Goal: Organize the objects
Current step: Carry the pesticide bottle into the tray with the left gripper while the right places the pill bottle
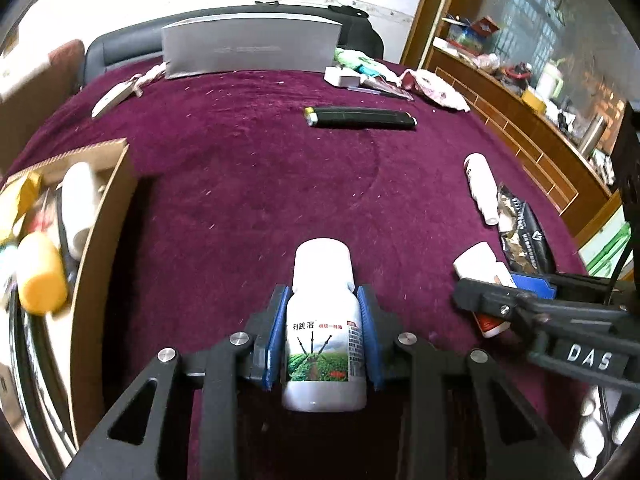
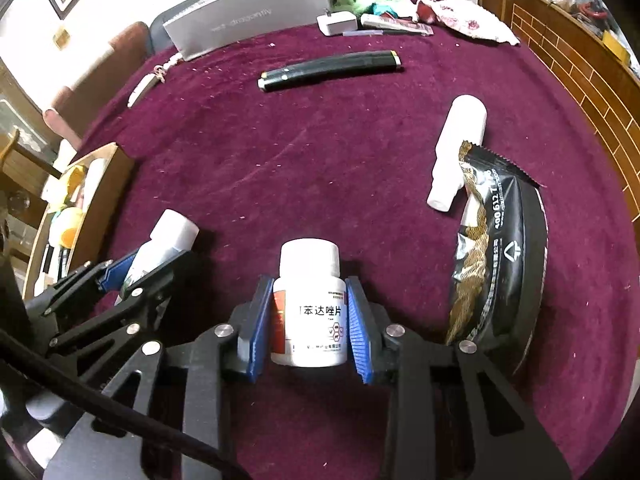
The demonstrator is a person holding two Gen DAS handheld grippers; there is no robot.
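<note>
Maroon cloth (image 1: pixel 248 184) covers the table, and two white bottles are gripped over it. The field-label bottle (image 1: pixel 323 332) is clamped between the blue pads of the left gripper (image 1: pixel 324 308). The pill bottle (image 2: pixel 309 312) is clenched in the right gripper (image 2: pixel 310 312). A cardboard box (image 1: pixel 108 240) of sorted items is seen at left; a black pouch (image 2: pixel 500 272) and another bottle (image 2: pixel 456 152) lie at right.

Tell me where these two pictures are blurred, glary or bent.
Left wrist view: fisheye curve bows the cardboard box and table edge; box contents smear at the left rim; wall behind the grey box blown out white; the bottle in the left gripper is sharp. Right wrist view: same bending, dark corners; the pill bottle in the right gripper is crisp.
</note>
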